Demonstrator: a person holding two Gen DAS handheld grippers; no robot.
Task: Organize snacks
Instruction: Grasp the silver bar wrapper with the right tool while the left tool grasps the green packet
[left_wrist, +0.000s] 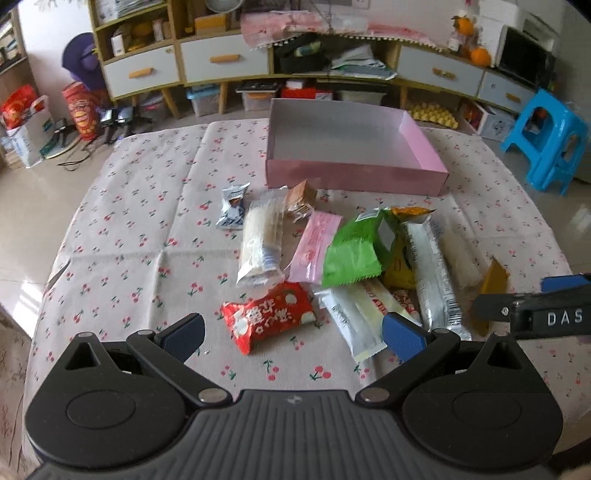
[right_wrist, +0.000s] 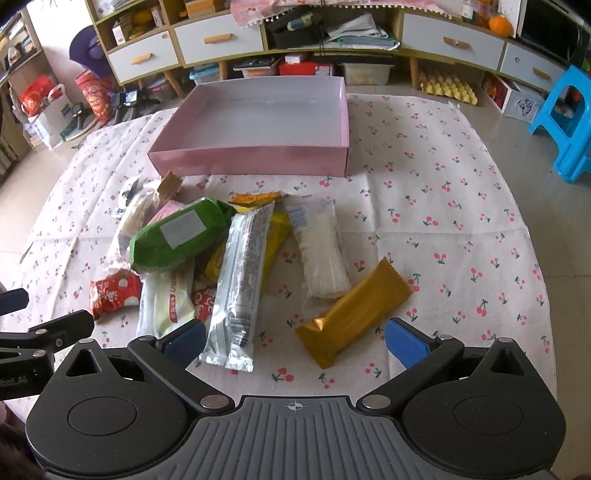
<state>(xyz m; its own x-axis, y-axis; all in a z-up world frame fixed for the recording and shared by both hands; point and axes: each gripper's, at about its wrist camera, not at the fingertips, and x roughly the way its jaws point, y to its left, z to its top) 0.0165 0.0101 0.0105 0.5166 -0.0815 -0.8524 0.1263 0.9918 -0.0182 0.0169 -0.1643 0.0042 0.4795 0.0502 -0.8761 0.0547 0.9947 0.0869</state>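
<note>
**Snack pile untouched, box empty, both claws wide open**

Left gripper (left_wrist: 293, 334) jaws spread wide, nothing held; it hovers low centre of the left view, over the red pack (left_wrist: 269, 319). Right gripper (right_wrist: 294, 341) is likewise spread and empty, bottom centre of its view, w/ the gold bar (right_wrist: 352, 319) and the silver pack (right_wrist: 242, 286) lying between its blue pads (right_wrist: 404, 347).

Pink box (right_wrist: 255, 160) sits upper centre, nothing inside (so zero progress, by my read). Snacks lie in a loose heap mid-frame on the cherry cloth (right_wrist: 443, 206), just in front of the box; some overlap. Green bag (right_wrist: 181, 236) rides on top of the pink pack (left_wrist: 314, 247) and others. Clear cracker pack (right_wrist: 323, 254) lies flat beside the gold bar, touching or nearly so.

Handling, judged only:
- All look light, film-wrapped, prob slippery; wrappers crinkle and give under the pads.
- Gold bar: looks stiff, loose from the heap at its edge, so easiest first pick. Pinch across the short width at mid-length.
- Silver pack: long, may droop at the ends; grip mid-body, not the crimped seal.
- Green bag: puffy, air-filled (could squirt out); take it gently.
- Clear cracker pack: likely brittle inside, light squeeze only.
- Red pack: small, soft; grab across the middle.
</note>
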